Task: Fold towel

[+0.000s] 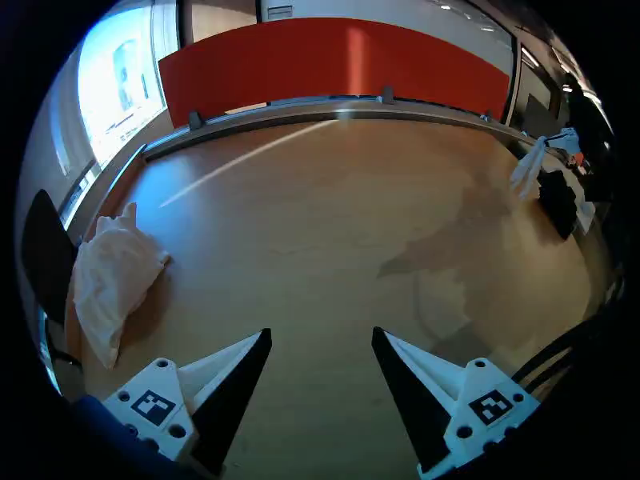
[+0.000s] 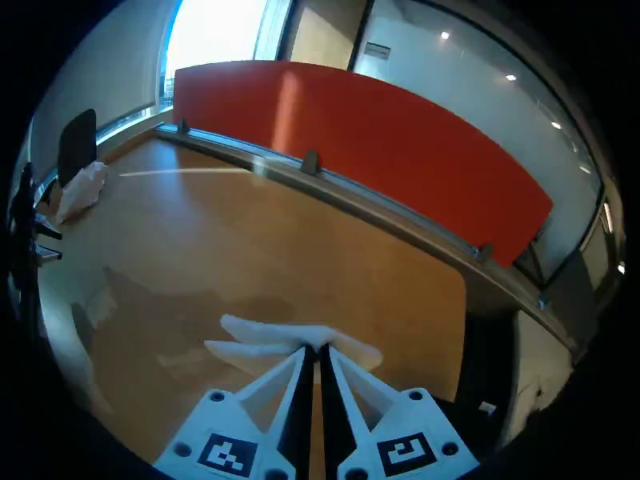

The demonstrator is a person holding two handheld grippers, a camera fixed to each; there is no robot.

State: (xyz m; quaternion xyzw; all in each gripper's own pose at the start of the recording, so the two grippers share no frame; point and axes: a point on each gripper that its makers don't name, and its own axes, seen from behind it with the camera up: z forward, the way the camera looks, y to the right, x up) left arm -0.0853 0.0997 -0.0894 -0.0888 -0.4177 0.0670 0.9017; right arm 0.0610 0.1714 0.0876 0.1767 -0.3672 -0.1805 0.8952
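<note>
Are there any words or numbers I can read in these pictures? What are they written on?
No words or numbers can be read.
Small sign on the far wall: too small and blurred to read.
Square markers on the left gripper and the right gripper: black-and-white patterns, not letters.
White towel pinched by the right gripper: plain, no writing.

Mid counter [image 1: 336,208] lies bare; a crumpled white cloth [image 1: 112,276] sits at its left edge (dark clutter [image 1: 558,200] far right), a red partition [image 1: 336,64] walls the back.
</note>
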